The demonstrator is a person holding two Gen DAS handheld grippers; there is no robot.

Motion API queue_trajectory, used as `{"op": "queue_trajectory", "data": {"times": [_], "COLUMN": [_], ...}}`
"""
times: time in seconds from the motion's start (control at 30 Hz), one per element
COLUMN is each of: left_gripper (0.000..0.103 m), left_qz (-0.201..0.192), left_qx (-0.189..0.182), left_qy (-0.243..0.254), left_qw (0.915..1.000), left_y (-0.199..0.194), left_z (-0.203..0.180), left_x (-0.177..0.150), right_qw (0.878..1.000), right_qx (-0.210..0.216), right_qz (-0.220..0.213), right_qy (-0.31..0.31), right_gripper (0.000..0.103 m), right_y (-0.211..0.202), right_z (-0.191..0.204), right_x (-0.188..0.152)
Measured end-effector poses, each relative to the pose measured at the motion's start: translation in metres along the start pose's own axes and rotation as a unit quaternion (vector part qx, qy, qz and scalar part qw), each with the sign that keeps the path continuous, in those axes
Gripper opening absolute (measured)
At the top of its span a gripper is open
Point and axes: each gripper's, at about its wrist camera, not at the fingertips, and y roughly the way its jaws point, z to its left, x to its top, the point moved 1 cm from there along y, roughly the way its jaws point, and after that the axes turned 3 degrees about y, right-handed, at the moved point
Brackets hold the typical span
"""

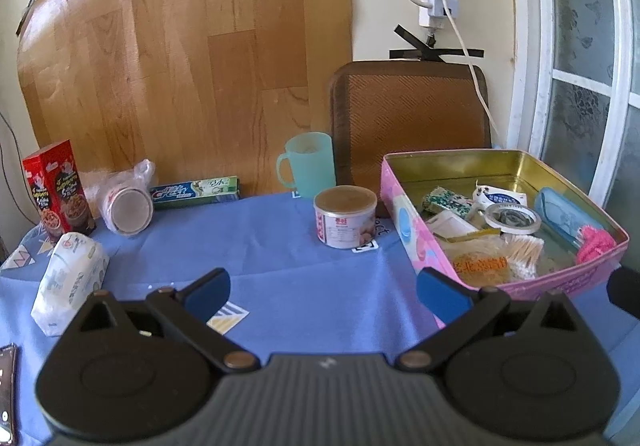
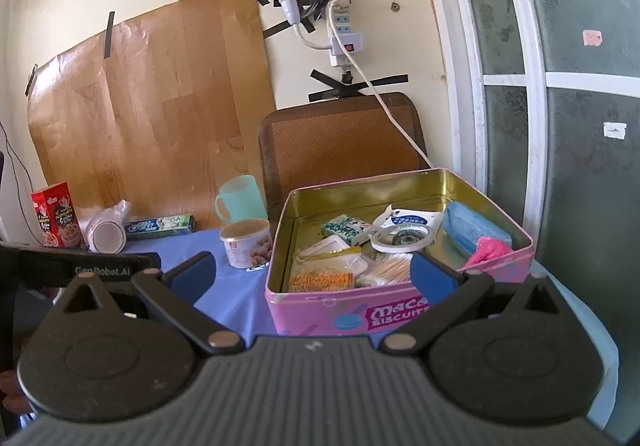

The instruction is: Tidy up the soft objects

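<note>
We hold both grippers above a table with a blue cloth (image 1: 304,258), and we take the pink tin (image 2: 320,310) as our landmark. The left gripper (image 1: 322,292) is released, its blue pads spread wide with nothing between them; it hovers over bare cloth just left of the tin's near corner. The right gripper (image 2: 314,272) is released too and holds nothing, and it hangs over the tin's near wall, so that the tin's near contents show between its pads.

The soft things lie in two places. Inside the tin, a pink fluffy piece (image 2: 486,250) sits at the right end against a blue pouch (image 2: 472,226), just beyond the right gripper's right pad. Also in the tin are a tape roll (image 2: 402,238) near the middle, a bundle of cotton swabs (image 2: 390,268) at the near side, an orange-printed packet (image 2: 320,278) beside them, and a green patterned packet (image 2: 346,228) towards the far wall. Well left of the tin, a white tissue pack (image 1: 70,280) lies on the cloth, left of the left gripper's left pad and apart from it.

Just left of the tin stands a can (image 1: 346,216), with a green mug (image 1: 308,164) behind it. Further left along the wall lie a toothpaste box (image 1: 196,190), a bagged cup (image 1: 126,202) on its side and a red box (image 1: 58,192) standing upright.
</note>
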Motion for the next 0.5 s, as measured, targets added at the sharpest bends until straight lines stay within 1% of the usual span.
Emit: {"op": "queue_trajectory", "data": {"times": [0.2, 0.37, 0.5], "left_gripper": [0.103, 0.103, 0.103], "left_qz": [0.01, 0.023, 0.029], "left_qx": [0.002, -0.002, -0.004], "left_qy": [0.001, -0.005, -0.011], "left_qw": [0.9999, 0.9997, 0.9995], "left_y": [0.013, 0.028, 0.036], "left_z": [-0.006, -0.005, 0.0], "left_x": [0.005, 0.007, 0.008], "right_qw": [1.0, 1.0, 1.0], "right_qx": [0.005, 0.001, -0.001], "right_qz": [0.009, 0.018, 0.017], "right_qy": [0.005, 0.005, 0.0], "right_gripper": [0.103, 0.103, 0.103], "right_y": [0.011, 0.023, 0.028], "right_z": [-0.007, -0.009, -0.008], "right_x": [-0.001, 0.002, 0.006]}}
